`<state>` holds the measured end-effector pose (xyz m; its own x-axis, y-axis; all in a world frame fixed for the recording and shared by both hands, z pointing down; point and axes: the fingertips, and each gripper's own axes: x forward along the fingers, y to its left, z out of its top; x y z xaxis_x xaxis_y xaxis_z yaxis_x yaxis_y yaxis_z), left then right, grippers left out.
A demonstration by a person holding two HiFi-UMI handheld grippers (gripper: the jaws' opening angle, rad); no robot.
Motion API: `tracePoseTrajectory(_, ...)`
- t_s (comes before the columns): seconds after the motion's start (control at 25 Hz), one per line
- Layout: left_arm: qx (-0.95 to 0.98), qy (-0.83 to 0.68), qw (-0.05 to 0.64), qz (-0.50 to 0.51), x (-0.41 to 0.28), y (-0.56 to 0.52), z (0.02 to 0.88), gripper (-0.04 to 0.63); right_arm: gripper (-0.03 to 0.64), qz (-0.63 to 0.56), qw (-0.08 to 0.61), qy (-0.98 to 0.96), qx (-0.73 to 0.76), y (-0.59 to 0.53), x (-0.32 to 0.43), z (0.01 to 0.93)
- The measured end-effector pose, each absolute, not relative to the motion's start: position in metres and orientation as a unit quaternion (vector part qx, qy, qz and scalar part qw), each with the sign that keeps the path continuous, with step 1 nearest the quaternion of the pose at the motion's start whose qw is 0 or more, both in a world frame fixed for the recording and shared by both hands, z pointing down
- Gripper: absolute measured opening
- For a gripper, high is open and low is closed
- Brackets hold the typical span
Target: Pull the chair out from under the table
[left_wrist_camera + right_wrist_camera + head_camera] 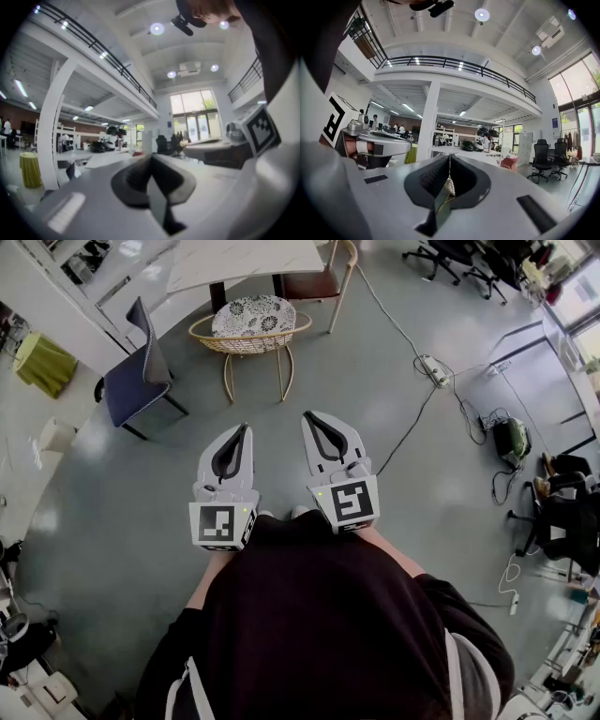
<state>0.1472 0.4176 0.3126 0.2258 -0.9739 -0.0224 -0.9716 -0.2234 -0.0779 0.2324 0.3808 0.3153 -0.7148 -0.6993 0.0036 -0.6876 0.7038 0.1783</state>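
A round wicker chair (251, 326) with a patterned cushion stands on thin legs, its back tucked against the near edge of the white table (246, 261). Both grippers are level in front of the person's body and point at that chair, well short of it. The left gripper (246, 426) is shut with nothing in it, and the right gripper (307, 414) beside it is shut and empty too. In the left gripper view the jaws (151, 157) meet in a closed line. In the right gripper view the jaws (449, 157) also touch, and a sliver of the patterned cushion (449, 185) shows behind them.
A blue chair (139, 381) stands left of the wicker one, and a brown chair (323, 282) sits at the table's right side. A power strip with cables (433, 369) lies on the floor at the right. Office chairs (562, 521) and a green-covered stool (39, 362) stand at the edges.
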Motion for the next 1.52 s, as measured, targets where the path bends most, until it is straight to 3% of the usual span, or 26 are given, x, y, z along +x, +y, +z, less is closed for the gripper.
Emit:
tracePoseTrajectory(0.6, -0.770, 0.638, 0.034, -0.004, 0.116, 0.365, 0.333, 0.006, 0.025, -0.067, 0.023, -0.925, 0.372, 0.322, 0.221, 0.327)
tracePoseTrajectory(1.04, -0.788, 0.614, 0.041, 0.008, 0.023, 0.198, 0.343, 0.006, 0.025, -0.091, 0.010, -0.921, 0.379, 0.156, 0.114, 0.336)
tracePoseTrajectory(1.52, -0.811, 0.584, -0.011, -0.036, -0.063, 0.047, 0.375, 0.006, 0.025, -0.042, 0.079, -0.916, 0.391, 0.018, 0.045, 0.385)
